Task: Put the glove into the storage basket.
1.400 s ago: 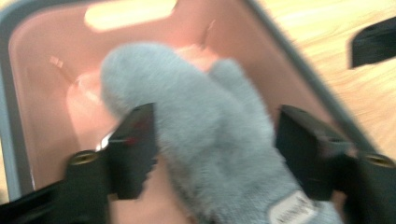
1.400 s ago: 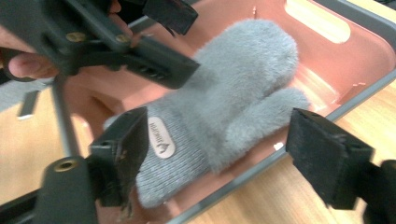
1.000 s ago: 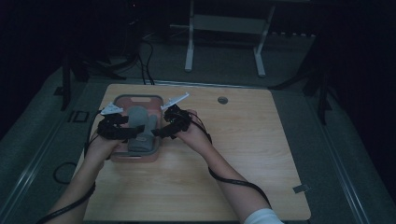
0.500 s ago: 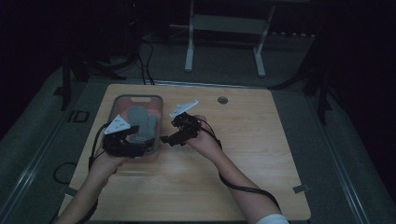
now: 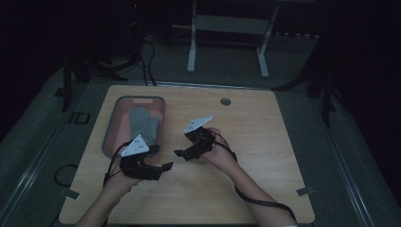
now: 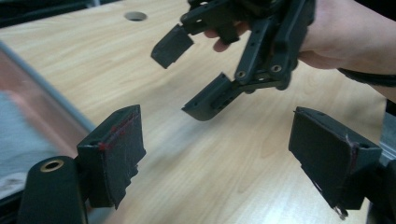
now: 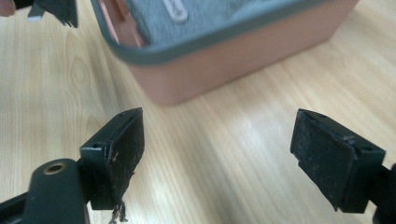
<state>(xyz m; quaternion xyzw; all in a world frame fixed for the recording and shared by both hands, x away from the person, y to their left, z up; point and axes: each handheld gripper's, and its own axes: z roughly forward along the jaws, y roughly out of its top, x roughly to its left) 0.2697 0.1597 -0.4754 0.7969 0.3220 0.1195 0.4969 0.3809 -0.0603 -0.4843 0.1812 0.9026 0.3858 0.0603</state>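
Claws face each other above the wooden worktop (image 5: 265, 142): left claw (image 5: 161, 169) and right claw (image 5: 182, 153) both gape wide, gripping nothing. Behind them, a grey mitten (image 5: 142, 124) lies inside the pink tray (image 5: 109, 130).

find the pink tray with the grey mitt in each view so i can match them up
High view: the tray sits at the table's left side, grey mitt inside, beyond the left tool.
Left gripper view: its pinkish wall and grey rim run down the left edge, blurred.
Right gripper view: the tray is at top centre, mitt inside, ahead of open jaws.
Shared landmark: the light wooden table.
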